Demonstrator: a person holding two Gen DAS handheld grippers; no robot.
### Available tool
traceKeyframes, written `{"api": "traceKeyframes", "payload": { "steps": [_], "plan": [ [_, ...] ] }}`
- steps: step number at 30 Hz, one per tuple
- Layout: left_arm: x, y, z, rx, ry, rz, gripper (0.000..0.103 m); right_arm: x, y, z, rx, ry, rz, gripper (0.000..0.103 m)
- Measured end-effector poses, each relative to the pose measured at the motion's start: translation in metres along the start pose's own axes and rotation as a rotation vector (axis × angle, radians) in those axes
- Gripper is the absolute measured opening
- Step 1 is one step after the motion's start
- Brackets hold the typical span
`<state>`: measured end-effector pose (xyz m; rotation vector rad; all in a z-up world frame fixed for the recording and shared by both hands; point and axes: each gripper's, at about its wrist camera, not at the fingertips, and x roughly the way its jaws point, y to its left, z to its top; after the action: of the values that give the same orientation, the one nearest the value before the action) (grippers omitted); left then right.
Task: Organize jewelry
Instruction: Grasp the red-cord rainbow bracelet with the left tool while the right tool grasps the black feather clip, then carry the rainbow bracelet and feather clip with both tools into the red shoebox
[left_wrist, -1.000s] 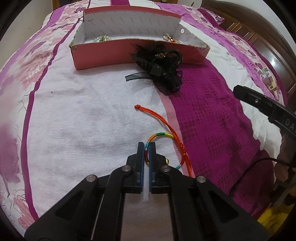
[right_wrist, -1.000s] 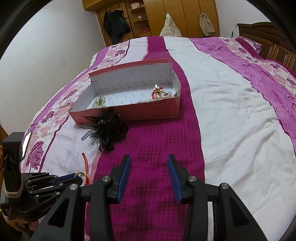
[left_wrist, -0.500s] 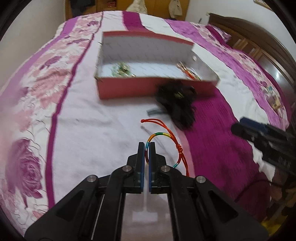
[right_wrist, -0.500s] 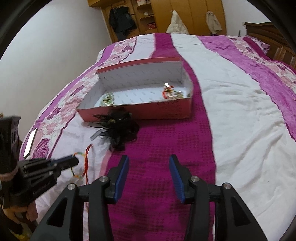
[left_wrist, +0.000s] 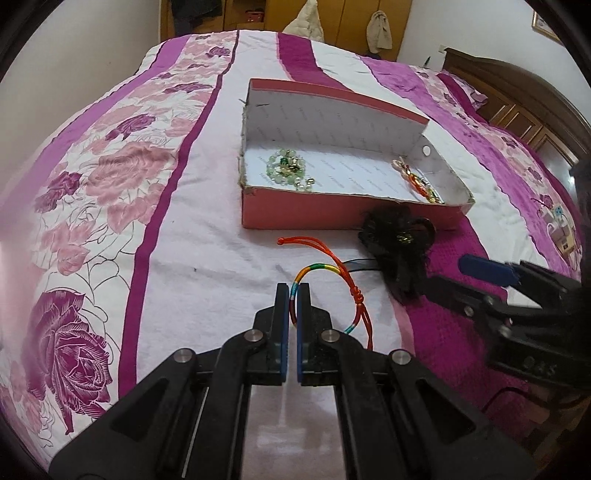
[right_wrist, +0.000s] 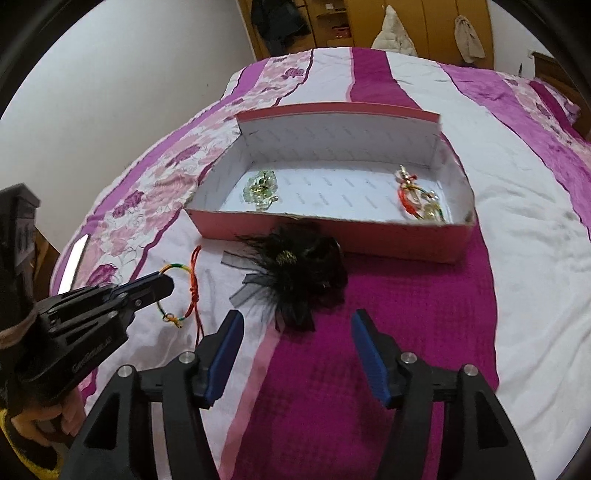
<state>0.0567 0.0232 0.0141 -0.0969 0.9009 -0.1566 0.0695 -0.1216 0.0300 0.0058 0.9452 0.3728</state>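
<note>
My left gripper (left_wrist: 293, 291) is shut on a rainbow and red cord bracelet (left_wrist: 334, 275) and holds it just above the bedspread; it also shows in the right wrist view (right_wrist: 162, 286) with the bracelet (right_wrist: 186, 280). A pink open box (left_wrist: 332, 214) lies beyond, holding a green bead piece (left_wrist: 286, 168) at its left end and a red and gold piece (left_wrist: 419, 181) at its right end. A black feather hair clip (left_wrist: 400, 240) lies in front of the box. My right gripper (right_wrist: 297, 332) is open and empty, just short of the clip (right_wrist: 299, 269).
The bed has a white, pink-floral and magenta cover (right_wrist: 517, 258). A wooden headboard (left_wrist: 517, 99) stands at the right and a wardrobe (right_wrist: 369, 22) behind the bed. A white wall (right_wrist: 129, 74) runs along the left.
My left gripper has lifted the bracelet off the cover and carried it toward the box. My right gripper has moved closer to the black clip and stays open.
</note>
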Motion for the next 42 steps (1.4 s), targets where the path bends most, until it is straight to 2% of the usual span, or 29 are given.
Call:
{"api": "traceKeyframes", "payload": {
  "steps": [4, 14, 17, 19, 23, 33, 42],
  "plan": [
    [0.003, 0.004, -0.001, -0.014, 0.004, 0.006, 0.0, 0.015, 0.003, 0.012, -0.005, 0.012, -0.031, 0.067],
    [0.005, 0.009, -0.001, -0.027, 0.006, 0.005, 0.0, 0.051, 0.0, 0.019, 0.023, 0.073, -0.057, 0.067],
    [0.005, 0.011, -0.001, -0.031, 0.007, 0.005, 0.0, 0.055, -0.002, 0.02, 0.033, 0.069, -0.065, 0.06],
    [0.005, 0.011, -0.001, -0.032, 0.006, 0.001, 0.0, 0.056, -0.004, 0.02, 0.035, 0.066, -0.068, 0.046],
    [0.004, 0.01, -0.001, -0.028, 0.001, 0.0, 0.0, 0.05, -0.011, 0.018, 0.052, 0.045, -0.035, 0.046],
    [-0.006, 0.001, 0.001, -0.01, -0.021, -0.007, 0.0, 0.017, -0.02, 0.008, 0.066, -0.01, -0.015, 0.046],
    [-0.022, -0.014, 0.009, 0.028, -0.072, -0.027, 0.0, -0.017, -0.029, -0.002, 0.075, -0.061, -0.013, 0.046]
  ]
}}
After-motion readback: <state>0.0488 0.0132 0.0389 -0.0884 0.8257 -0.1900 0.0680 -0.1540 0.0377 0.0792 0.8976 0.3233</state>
